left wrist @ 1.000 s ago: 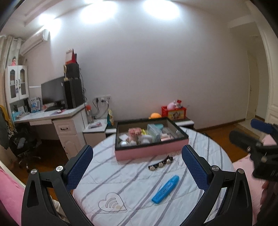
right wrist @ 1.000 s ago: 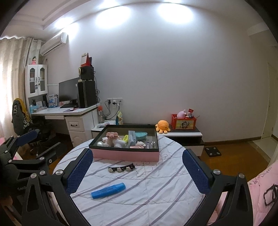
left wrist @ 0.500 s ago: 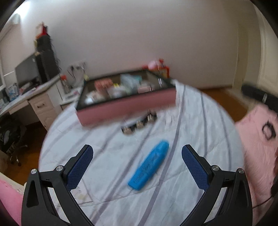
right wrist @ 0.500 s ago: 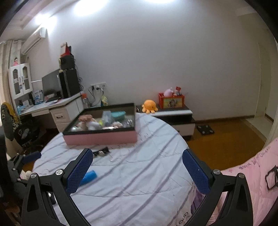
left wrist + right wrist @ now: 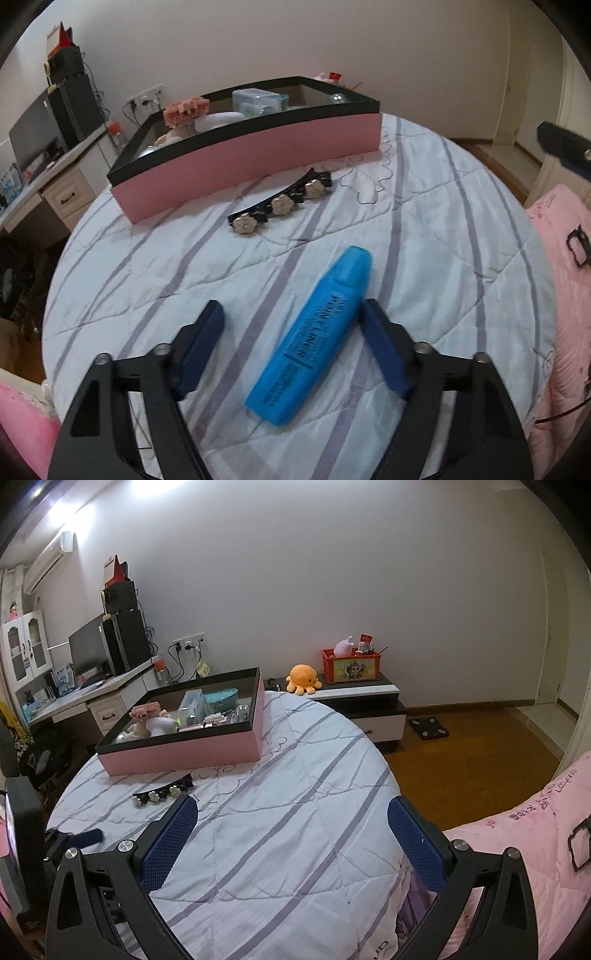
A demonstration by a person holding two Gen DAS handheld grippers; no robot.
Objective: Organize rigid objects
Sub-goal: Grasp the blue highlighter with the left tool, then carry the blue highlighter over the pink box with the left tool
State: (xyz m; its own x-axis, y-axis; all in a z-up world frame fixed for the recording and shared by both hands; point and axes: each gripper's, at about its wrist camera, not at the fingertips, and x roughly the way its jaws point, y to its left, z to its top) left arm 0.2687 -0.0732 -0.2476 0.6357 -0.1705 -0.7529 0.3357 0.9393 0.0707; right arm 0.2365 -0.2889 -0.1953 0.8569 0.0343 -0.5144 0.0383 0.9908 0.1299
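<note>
- Your left gripper [image 5: 290,326] sits low over the round table [image 5: 461,236], tilted down at the blue highlighter [image 5: 314,336]. Its jaws have just been closing and now bracket the pen: the right pad [image 5: 380,350] is at or just beside the barrel, the left pad [image 5: 201,349] clearly apart from it. So it is not gripped yet.
- The highlighter lies flat on the striped cloth, slanting across the jaws, cap end pointing away toward the box. Because of that slant, I'd judge one pad will meet it first and may swivel it as you squeeze.
- Beyond it, the black hair clip [image 5: 282,203] with three flower studs lies loose just in front of the box, probably the next piece to tidy.
- The pink box [image 5: 258,155] with the black rim stands at the far side of the table and already holds several small things, so it looks like where the loose pieces belong.
- Your right gripper [image 5: 291,834] hangs over the bare near part of the table with its jaws wide and nothing between them, well apart from the highlighter, probably waiting its turn.
</note>
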